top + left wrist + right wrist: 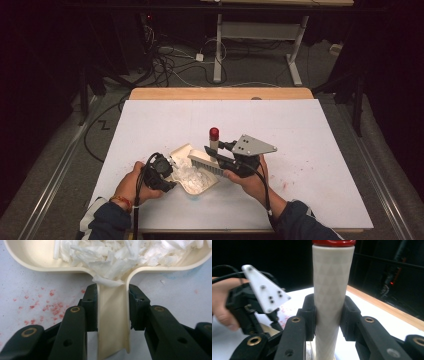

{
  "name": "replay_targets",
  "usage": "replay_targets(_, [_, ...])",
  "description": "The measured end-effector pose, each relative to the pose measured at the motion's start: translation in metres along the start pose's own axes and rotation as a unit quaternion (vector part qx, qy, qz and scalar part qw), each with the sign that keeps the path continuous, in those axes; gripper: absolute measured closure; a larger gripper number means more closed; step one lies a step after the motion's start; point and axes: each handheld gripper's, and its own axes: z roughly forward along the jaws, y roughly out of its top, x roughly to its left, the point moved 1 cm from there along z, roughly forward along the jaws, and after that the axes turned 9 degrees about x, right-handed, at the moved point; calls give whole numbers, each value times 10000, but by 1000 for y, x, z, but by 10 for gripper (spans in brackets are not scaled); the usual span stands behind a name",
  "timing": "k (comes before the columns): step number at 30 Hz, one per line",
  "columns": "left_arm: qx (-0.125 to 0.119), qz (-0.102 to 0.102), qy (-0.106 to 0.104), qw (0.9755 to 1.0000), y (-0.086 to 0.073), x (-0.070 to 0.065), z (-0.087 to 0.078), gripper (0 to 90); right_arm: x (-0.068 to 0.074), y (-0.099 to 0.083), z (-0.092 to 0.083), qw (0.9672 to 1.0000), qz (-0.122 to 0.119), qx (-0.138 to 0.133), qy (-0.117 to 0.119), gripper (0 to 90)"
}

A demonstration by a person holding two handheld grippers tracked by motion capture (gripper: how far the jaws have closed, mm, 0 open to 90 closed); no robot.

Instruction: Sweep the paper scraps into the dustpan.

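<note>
One dustpan handle [113, 322] between left hand-held gripper [112, 307] pads.

No legible text, label, brand, number or sign anywhere.

Our table [300, 130] under white sheet

On it we see the cream dustpan [182, 152] of white shreds [192, 176], red specks [300, 172] right of it.

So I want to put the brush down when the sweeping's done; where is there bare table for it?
The far half of the table, beyond the brush, is bare, as is the right side, past the right gripper, where faint red specks lie. It is crowded near the front edge: the dustpan of white shreds, the left gripper, both hands.
</note>
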Motion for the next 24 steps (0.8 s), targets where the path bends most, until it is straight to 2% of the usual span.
replay_targets(2, [-27,-10,-32,10000,-1,1,0,629,2,2,-1,9999,-60,32,103,706])
replay_targets(5, [-44,-46,-60,10000,-1,1,0,629,2,5,-5,9999,-108,6,47,706])
replay_targets(17, [-79,-173,-151,9997,-2,3,1,630,-11,16,-33,9999,19,-21,-136,705])
replay_targets(19, [-68,-183,-157,9997,-2,3,1,630,-10,13,-30,9999,33,153,-36,706])
replay_targets(22, [-73,-187,-160,9997,-2,3,1,630,-6,7,-23,9989,-92,465,-8,705])
replay_targets(24, [-89,-178,-173,9997,-2,4,1,630,-7,5,-24,9986,-65,526,81,705])
